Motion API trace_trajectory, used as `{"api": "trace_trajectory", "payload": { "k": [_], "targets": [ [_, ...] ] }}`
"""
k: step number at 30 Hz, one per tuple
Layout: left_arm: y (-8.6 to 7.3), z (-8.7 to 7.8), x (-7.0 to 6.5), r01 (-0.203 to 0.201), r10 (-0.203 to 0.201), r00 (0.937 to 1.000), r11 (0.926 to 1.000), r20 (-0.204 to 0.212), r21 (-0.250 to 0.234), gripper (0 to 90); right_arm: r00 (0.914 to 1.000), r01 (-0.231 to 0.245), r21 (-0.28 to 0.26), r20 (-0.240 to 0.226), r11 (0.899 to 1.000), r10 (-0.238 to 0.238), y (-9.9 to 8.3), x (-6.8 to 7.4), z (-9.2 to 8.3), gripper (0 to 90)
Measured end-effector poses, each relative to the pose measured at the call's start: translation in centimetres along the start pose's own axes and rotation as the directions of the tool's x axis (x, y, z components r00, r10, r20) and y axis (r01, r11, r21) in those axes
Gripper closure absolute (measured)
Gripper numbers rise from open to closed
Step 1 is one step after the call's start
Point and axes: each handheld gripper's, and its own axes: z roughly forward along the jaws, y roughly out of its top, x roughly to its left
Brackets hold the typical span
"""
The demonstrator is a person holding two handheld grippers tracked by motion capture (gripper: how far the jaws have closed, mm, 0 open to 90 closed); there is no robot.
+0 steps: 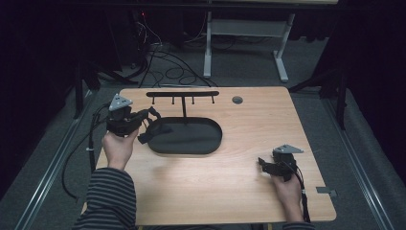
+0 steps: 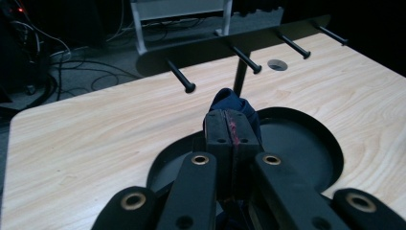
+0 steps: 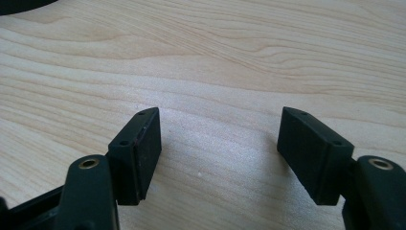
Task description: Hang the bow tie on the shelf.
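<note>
1. Left gripper [image 1: 149,125]: jaws clamped on a dark blue cloth [image 2: 233,106], held above the black oval tray [image 1: 201,143], near the peg rack [image 1: 182,94].
2. Right gripper [image 3: 218,148]: jaws spread wide, grasping nothing, over bare wooden table [image 1: 230,177].

Lab: dark curtains, floor cables [image 1: 163,62], wooden test table [image 1: 249,143].

A: What's sitting on the table [image 1: 206,167]?
B: A black oval tray [image 1: 191,136] is lying toward the far left, with a pegged rack [image 1: 183,94] standing at its far rim.
A: And the claws?
B: The left claw [image 1: 152,125] is hanging over the tray's left end, gripping dark cloth [image 1: 155,131]. The right claw [image 1: 262,163] is resting near the right edge, pointing left.
</note>
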Motion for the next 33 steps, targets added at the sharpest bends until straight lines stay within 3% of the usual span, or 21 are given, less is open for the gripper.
{"api": "trace_trajectory", "payload": {
  "k": [19,33],
  "targets": [
    [2.8,2.2,0.5,-0.017,0.017,0.9991,0.9999,-0.038,-0.003,89.7,1.0,0.0,0.0,-0.001,1.0,0.0,0.0,0.0,0.0,33.2],
    [3.2,3.9,1.3,-0.019,0.022,0.9959,0.9994,-0.087,0.03,89.5,1.0,0.001,0.0,-0.002,1.0,-0.001,0.0,0.0,0.0,33.1]
  ]
}}
